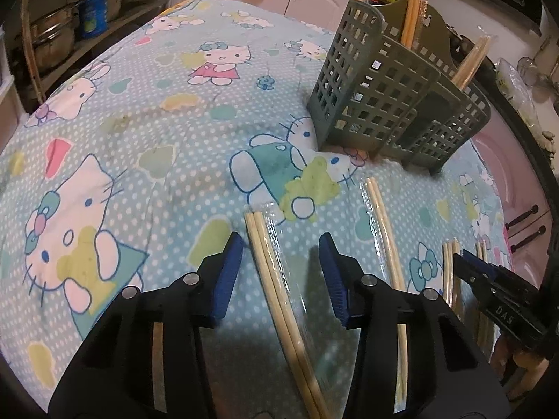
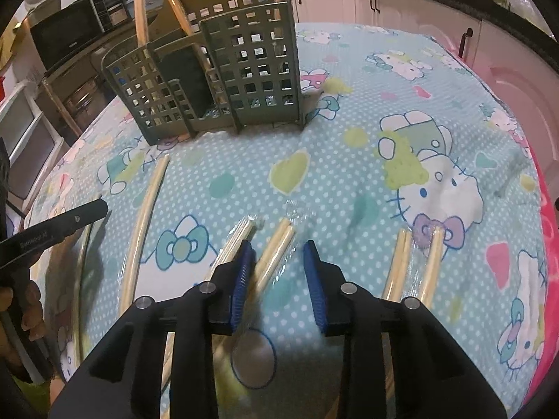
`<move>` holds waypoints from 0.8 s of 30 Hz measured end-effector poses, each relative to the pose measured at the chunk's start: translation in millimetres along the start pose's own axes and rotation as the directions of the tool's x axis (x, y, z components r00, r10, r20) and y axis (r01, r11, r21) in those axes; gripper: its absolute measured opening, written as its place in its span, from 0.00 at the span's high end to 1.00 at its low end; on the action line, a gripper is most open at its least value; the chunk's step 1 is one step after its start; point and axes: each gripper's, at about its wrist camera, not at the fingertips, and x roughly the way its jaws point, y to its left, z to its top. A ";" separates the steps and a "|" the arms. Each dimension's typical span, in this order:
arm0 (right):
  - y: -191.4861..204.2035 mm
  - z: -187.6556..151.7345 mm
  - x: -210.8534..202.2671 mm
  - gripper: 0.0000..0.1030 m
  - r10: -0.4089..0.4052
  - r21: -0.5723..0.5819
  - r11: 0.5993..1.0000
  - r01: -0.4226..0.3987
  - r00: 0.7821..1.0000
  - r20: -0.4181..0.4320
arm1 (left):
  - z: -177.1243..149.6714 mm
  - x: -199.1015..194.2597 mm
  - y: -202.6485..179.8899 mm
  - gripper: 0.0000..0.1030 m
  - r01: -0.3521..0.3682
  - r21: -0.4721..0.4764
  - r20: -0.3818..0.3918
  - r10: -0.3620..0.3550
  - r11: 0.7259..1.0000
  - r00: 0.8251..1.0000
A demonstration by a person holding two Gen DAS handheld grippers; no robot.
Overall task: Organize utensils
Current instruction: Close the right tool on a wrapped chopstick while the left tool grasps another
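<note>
Several wrapped pairs of wooden chopsticks lie on a Hello Kitty cloth. My left gripper (image 1: 281,241) is open low over one pair (image 1: 276,279), which lies between its fingers; another pair (image 1: 384,230) lies just right. My right gripper (image 2: 277,248) is open around a pair (image 2: 274,253), with another pair (image 2: 234,241) by its left finger and two pairs (image 2: 415,262) to the right. A green slotted utensil holder (image 1: 384,94) stands beyond, also in the right wrist view (image 2: 223,76), with chopsticks (image 1: 412,7) upright in it.
The right gripper shows at the right edge of the left wrist view (image 1: 496,286); the left gripper shows at the left edge of the right wrist view (image 2: 52,234). Pink cabinets (image 2: 419,10), shelves with pots (image 1: 52,35) and a microwave (image 2: 66,35) surround the table.
</note>
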 end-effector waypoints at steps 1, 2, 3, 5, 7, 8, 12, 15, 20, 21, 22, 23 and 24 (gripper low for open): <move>-0.6 1.4 0.9 0.73 0.003 0.003 1.000 -0.003 1.000 -0.002 | 1.4 1.3 -0.3 0.64 -0.001 -0.001 -0.001 0.001 1.000 1.000; -1.4 3.8 2.6 0.74 0.007 0.011 1.000 -0.007 1.000 -0.005 | 2.2 2.1 -0.5 0.64 -0.001 -0.003 -0.002 0.001 1.000 1.000; -1.6 6.1 4.2 0.74 0.011 0.015 1.000 -0.011 1.000 -0.008 | 3.7 2.9 -0.1 0.64 -0.001 -0.006 -0.003 0.001 1.000 1.000; -3.0 9.8 6.5 0.78 0.017 0.019 1.000 -0.017 1.000 -0.009 | 6.5 4.7 0.5 0.64 -0.001 -0.009 -0.004 0.001 1.000 1.000; -6.7 12.8 7.8 0.80 0.025 0.031 0.999 -0.025 1.000 -0.007 | 8.5 6.0 0.6 0.65 -0.004 -0.009 -0.004 0.004 1.000 1.000; -8.3 14.6 8.7 0.83 0.032 0.037 0.999 -0.031 0.999 -0.006 | 9.7 7.0 0.7 0.65 -0.008 -0.009 -0.003 0.008 1.000 1.000; -10.6 19.7 11.0 0.88 0.043 0.056 0.998 -0.043 0.999 0.003 | 13.4 9.6 1.6 0.72 -0.023 -0.009 -0.005 0.023 1.000 1.000; -12.5 22.7 11.8 0.91 0.057 0.074 0.996 -0.058 0.998 0.013 | 16.0 10.8 3.7 0.79 -0.037 -0.006 -0.009 0.037 0.999 0.999; -14.8 26.4 10.0 0.92 0.083 0.093 0.992 -0.086 0.996 0.029 | 16.2 10.1 5.8 0.88 -0.053 0.007 -0.010 0.053 0.999 0.999; -14.6 26.8 9.2 0.93 0.088 0.093 0.992 -0.090 0.996 0.032 | 16.5 10.1 6.8 0.89 -0.051 0.004 -0.010 0.051 0.999 0.999; -14.7 27.4 7.6 0.93 0.094 0.092 0.991 -0.097 0.995 0.039 | 16.6 9.5 7.8 0.91 -0.046 -0.001 -0.010 0.046 0.999 0.999; -14.3 27.8 6.5 0.93 0.098 0.091 0.991 -0.101 0.994 0.044 | 16.5 8.2 8.8 0.92 -0.041 -0.008 -0.009 0.041 0.999 0.999; -13.5 28.1 4.6 0.93 0.101 0.089 0.990 -0.105 0.994 0.050 | 16.2 6.3 9.7 0.92 -0.029 -0.018 -0.007 0.029 0.999 1.000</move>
